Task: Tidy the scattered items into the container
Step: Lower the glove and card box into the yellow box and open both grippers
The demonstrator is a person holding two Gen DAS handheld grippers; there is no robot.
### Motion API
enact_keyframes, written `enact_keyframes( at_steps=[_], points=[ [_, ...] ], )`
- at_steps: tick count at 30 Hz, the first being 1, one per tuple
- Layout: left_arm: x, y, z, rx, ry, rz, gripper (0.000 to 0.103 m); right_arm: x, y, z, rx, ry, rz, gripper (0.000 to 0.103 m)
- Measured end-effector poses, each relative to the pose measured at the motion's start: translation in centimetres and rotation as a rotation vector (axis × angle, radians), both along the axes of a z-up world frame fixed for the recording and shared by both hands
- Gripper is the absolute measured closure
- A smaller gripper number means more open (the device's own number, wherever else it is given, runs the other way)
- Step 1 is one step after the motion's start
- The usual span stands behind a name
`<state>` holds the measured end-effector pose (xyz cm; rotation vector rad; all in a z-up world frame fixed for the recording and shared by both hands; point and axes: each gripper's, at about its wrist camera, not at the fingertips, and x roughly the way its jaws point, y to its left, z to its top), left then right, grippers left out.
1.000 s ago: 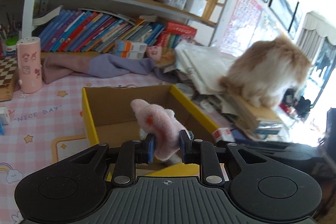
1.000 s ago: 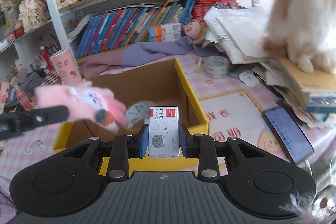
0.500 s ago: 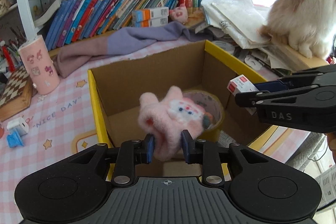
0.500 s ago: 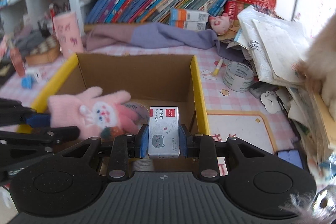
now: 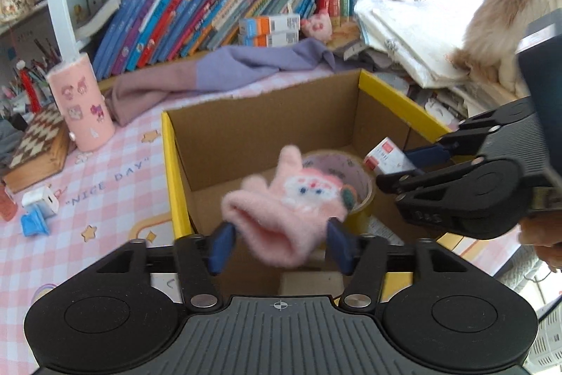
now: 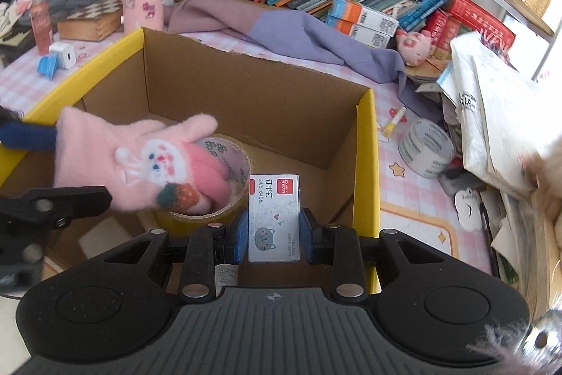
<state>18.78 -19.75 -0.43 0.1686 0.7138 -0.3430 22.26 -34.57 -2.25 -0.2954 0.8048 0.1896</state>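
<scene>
A cardboard box with yellow rims (image 5: 400, 101) (image 6: 367, 143) stands on the pink checked table. A tape roll (image 5: 358, 178) (image 6: 232, 213) lies inside it. My left gripper (image 5: 279, 246) is open over the box's near edge; the pink rabbit glove (image 5: 291, 209) (image 6: 140, 167) hangs loose between its spread fingers, blurred, above the tape roll. My right gripper (image 6: 274, 232) is shut on a white staple box with a cat print (image 6: 274, 217) (image 5: 384, 159) and holds it over the box's right side.
A white tape roll (image 6: 425, 143) and a yellow marker (image 6: 393, 122) lie right of the box. A purple cloth (image 5: 224, 72), pink cylinder (image 5: 80, 101), chessboard box (image 5: 38, 143) and white charger (image 5: 40, 199) sit around. A cat (image 5: 513, 20) sits on stacked papers at right. Bookshelves stand behind.
My left gripper has opened and the pink glove has come loose between its fingers over the box. My right gripper has moved further over the box, still holding the staple box.
</scene>
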Motion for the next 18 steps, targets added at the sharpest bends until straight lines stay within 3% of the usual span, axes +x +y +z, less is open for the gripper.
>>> enact_keyframes(
  at_steps=[7, 18],
  points=[
    [-1.7, 0.6, 1.9, -0.046, -0.106, 0.056, 0.027, 0.6, 0.3, -0.3, -0.036, -0.003, 0.030, 0.072],
    [-3.1, 1.7, 2.7, -0.085, -0.119, 0.142, 0.026, -0.1, -0.1, -0.1, 0.024, -0.009, 0.033, 0.065]
  ],
)
